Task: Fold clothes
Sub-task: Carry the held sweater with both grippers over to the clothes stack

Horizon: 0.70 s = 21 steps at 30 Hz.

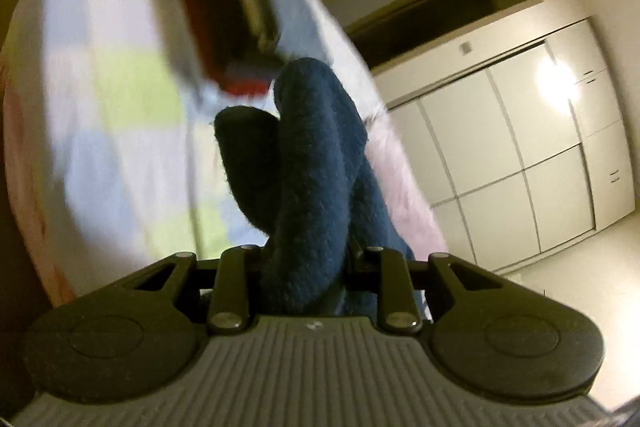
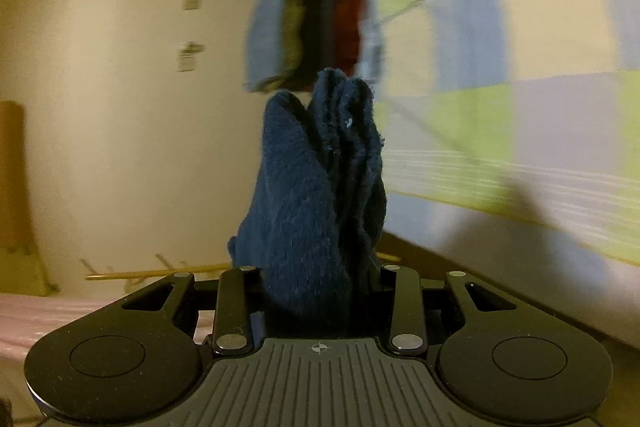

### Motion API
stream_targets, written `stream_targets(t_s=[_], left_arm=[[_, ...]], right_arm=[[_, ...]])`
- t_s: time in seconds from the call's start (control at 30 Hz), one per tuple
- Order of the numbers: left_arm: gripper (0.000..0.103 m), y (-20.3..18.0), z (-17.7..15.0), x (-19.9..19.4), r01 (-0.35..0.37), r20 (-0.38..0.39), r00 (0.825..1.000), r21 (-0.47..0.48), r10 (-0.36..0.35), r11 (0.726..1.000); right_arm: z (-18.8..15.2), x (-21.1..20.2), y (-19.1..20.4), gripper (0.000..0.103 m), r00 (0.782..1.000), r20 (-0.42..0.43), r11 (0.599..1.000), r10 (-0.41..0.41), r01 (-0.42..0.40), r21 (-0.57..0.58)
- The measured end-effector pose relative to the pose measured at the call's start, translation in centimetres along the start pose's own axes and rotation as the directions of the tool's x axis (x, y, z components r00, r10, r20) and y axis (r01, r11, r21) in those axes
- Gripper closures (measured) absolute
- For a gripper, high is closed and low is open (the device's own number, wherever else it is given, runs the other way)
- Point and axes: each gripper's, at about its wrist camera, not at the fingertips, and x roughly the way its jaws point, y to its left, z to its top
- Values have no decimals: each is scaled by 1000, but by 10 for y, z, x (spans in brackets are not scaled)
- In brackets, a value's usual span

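Saw a dark blue fleecy garment bunched between the fingers of the left gripper, jaws drawn in on it, a thick fold rising straight ahead of the gripper and a shorter lobe sagging to its left. Saw the same blue cloth pinched in the right gripper too, gathered into several layered edges that stood up ahead of the fingers. Judged both ends lifted clear of the bed, whose checked cover of pale blue, lime and white lay blurred beyond and to the left of the left gripper, and to the right of the right one. Noted a stack of folded clothes, grey-blue, dark and red, ahead of and above both grippers, resting on that cover. Judged the step as carrying or shaking out the held piece in mid-air; could not tell whether on the way to be spread flat or already folded and bound for the stack. Either way, called for keeping both pinches firm and the cloth from dragging. Found open room over the checked cover; the bed's edge ran close on the right of the left gripper, with cupboards well beyond across bare floor.
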Motion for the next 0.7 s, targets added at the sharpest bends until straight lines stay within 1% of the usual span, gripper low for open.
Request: stream_targets(t_s=[0.13, 0.27, 0.43, 0.53, 0.57, 0.63, 0.7], left_arm=[[80, -7, 52, -5, 18, 58, 998, 39, -20, 999], [80, -2, 112, 21, 24, 47, 999, 39, -25, 999], [80, 4, 186, 53, 31, 33, 999, 38, -32, 999], [81, 7, 231, 72, 36, 25, 999, 38, -37, 999], [81, 8, 246, 79, 38, 21, 999, 39, -39, 999], [80, -2, 279, 99, 59, -4, 998, 78, -59, 995], [81, -14, 312, 123, 96, -39, 995, 122, -91, 988]], right_arm=[[18, 52, 41, 69, 998, 18, 998, 61, -60, -32], [35, 93, 66, 69, 997, 41, 996, 67, -64, -63], [68, 153, 81, 69, 997, 62, 999, 46, -46, -6], [89, 181, 99, 69, 996, 68, 999, 51, -50, -4], [95, 187, 106, 69, 995, 87, 998, 57, -57, -8], [107, 198, 119, 69, 990, 126, 998, 70, -69, -15], [119, 209, 132, 69, 982, 169, 996, 85, -83, -20]])
